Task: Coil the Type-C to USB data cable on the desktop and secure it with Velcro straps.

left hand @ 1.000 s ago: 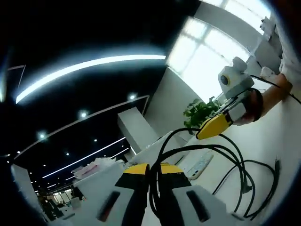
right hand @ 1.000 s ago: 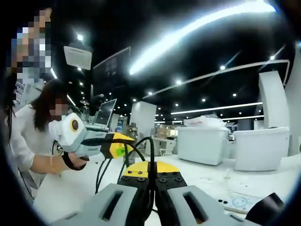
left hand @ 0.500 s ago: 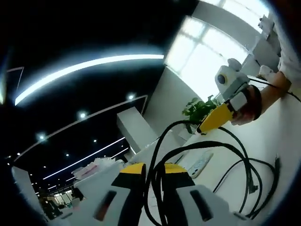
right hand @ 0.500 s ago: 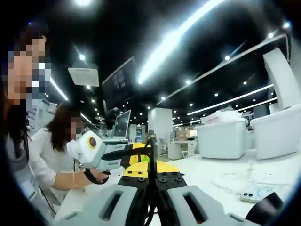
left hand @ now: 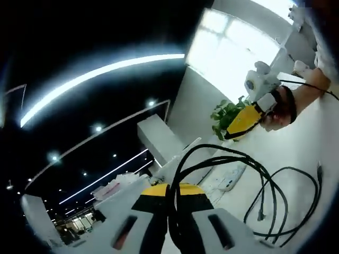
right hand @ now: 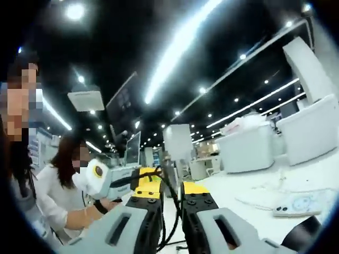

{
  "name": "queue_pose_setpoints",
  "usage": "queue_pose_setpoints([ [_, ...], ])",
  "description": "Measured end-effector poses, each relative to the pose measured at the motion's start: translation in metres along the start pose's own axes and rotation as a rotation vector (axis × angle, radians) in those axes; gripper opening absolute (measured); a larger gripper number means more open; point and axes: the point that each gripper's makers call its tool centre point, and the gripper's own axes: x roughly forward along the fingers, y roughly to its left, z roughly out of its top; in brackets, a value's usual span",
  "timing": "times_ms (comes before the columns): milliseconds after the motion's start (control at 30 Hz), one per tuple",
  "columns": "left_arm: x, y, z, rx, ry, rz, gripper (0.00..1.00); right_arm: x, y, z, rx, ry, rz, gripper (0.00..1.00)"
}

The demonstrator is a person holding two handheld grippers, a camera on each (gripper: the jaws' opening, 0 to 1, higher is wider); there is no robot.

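Left gripper view: white bench (left hand: pixel 296 159) at right. Potted green plant (left hand: pixel 225 114) stands at its far edge, before a bright window (left hand: pixel 233 45). A flat white device (left hand: pixel 229 179) lies on the bench surface. Long ceiling light strip (left hand: pixel 100 76) arcs across the dark ceiling.

Right gripper view: seated person in white top (right hand: pixel 55 182) at left. Monitor (right hand: pixel 132 150) behind. White bins (right hand: pixel 246 150) on the far bench. Flat white device (right hand: pixel 302 203) at lower right.
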Motion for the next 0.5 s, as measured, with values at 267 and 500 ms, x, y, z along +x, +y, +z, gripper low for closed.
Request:
queue_pose_setpoints([
  [267,-0.014,0.033,0.019,-0.034,-0.051,0.117,0.06,-0.018,-0.07,-0.09,-0.047,0.459,-0.2,0.22],
  [500,-0.017,0.056,0.047,-0.024,-0.127,0.172,0.06,-0.026,-0.058,-0.144,-0.01,0.654,-0.133,0.22],
])
